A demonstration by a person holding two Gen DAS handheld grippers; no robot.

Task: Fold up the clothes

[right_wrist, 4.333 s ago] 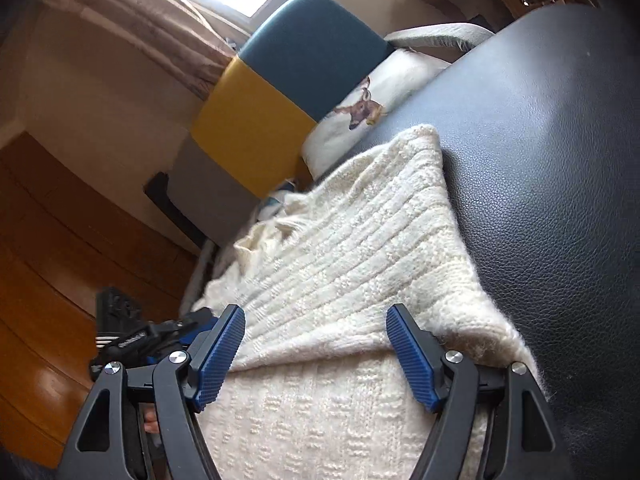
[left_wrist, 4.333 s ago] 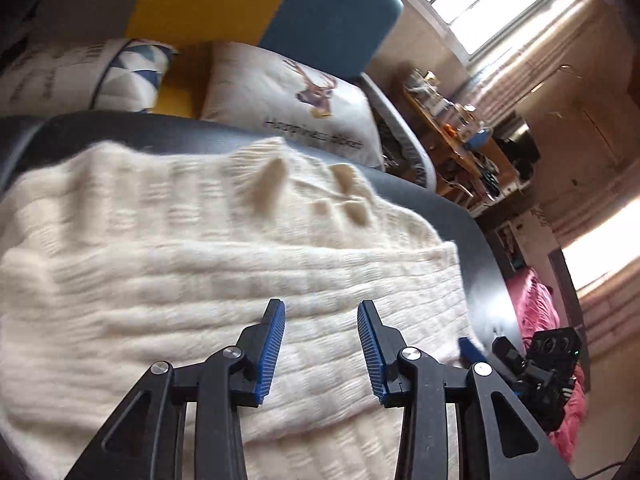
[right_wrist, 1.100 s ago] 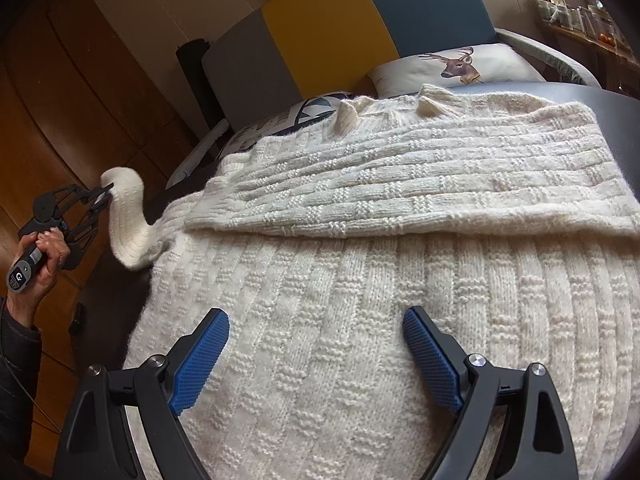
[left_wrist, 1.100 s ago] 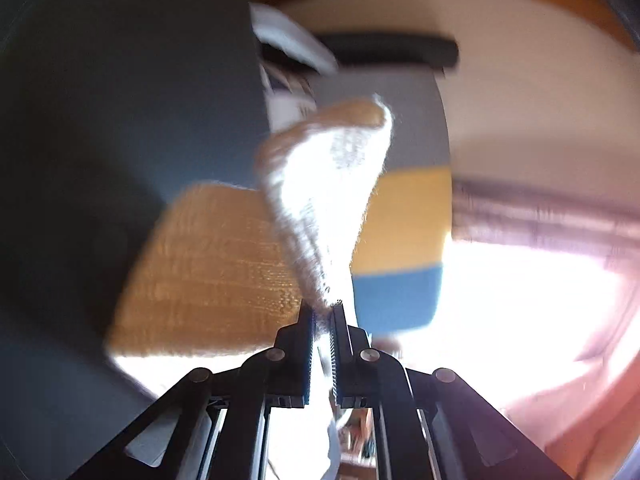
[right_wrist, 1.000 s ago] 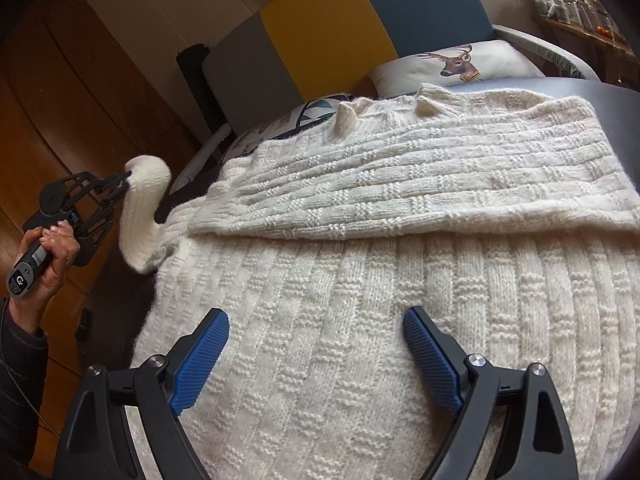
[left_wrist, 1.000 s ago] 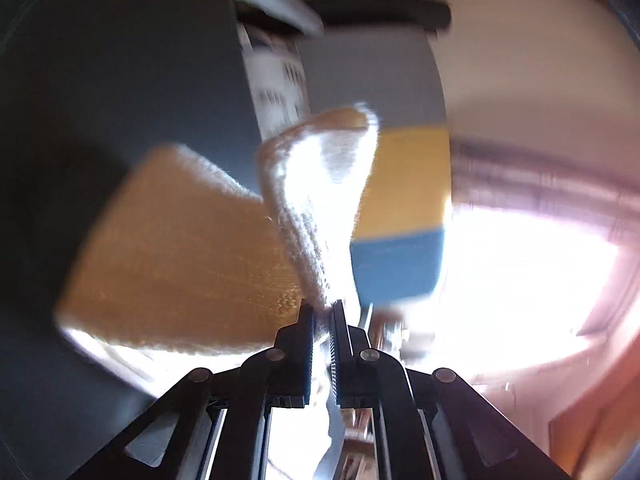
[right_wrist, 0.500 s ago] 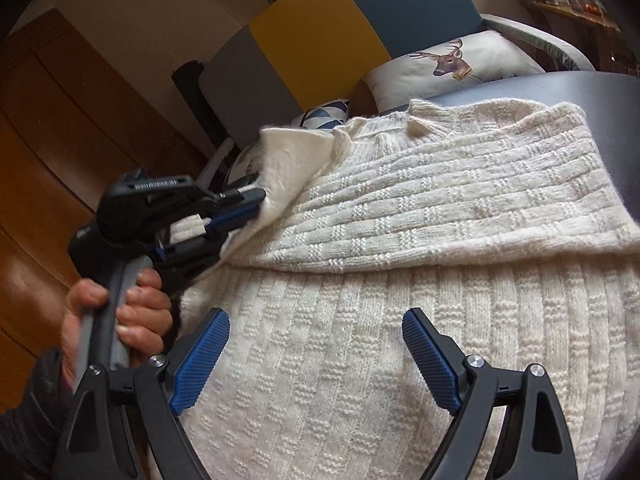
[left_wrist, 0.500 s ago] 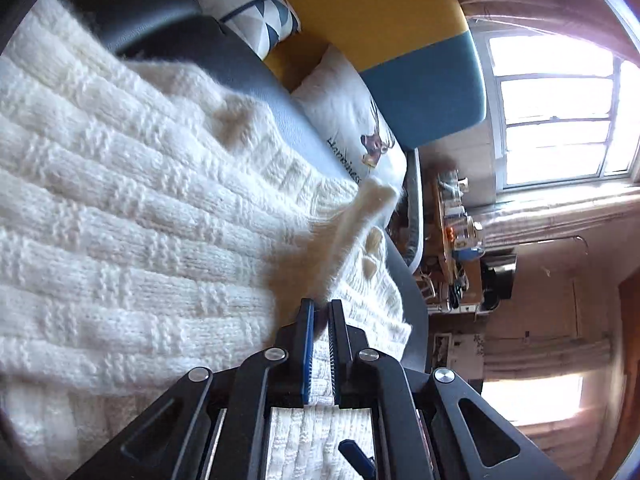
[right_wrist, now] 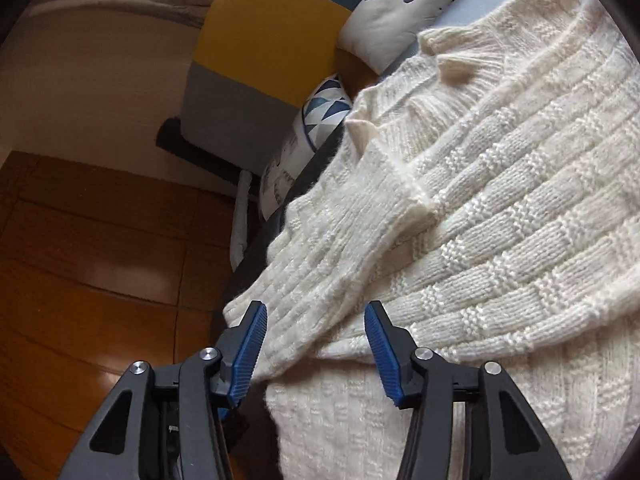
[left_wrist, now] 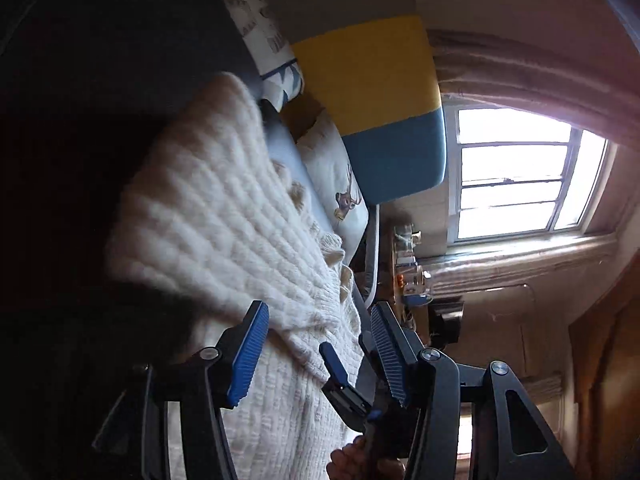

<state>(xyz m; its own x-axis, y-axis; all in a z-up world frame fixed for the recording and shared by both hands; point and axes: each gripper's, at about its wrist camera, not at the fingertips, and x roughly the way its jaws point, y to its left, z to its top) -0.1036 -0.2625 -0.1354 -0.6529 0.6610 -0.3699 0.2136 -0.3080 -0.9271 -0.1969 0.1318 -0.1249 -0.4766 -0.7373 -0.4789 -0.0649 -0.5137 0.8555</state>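
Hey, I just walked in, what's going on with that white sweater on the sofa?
A person with a handheld gripper in each hand is folding a cream knit sweater spread on a dark cushion. One sleeve lies folded across the body. Both the left gripper and the right gripper are open and grip nothing; the right one's fingers straddle the sleeve's lower part. A deer pillow sits behind the sweater.

Left gripper (left_wrist: 316,344) with jaws spread wide above a cream knit sweater (left_wrist: 224,224) lying on a dark padded surface (left_wrist: 120,60). The other gripper's blue-tipped finger (left_wrist: 334,364) and a hand (left_wrist: 360,462) appear between the jaws, at the sweater's edge.
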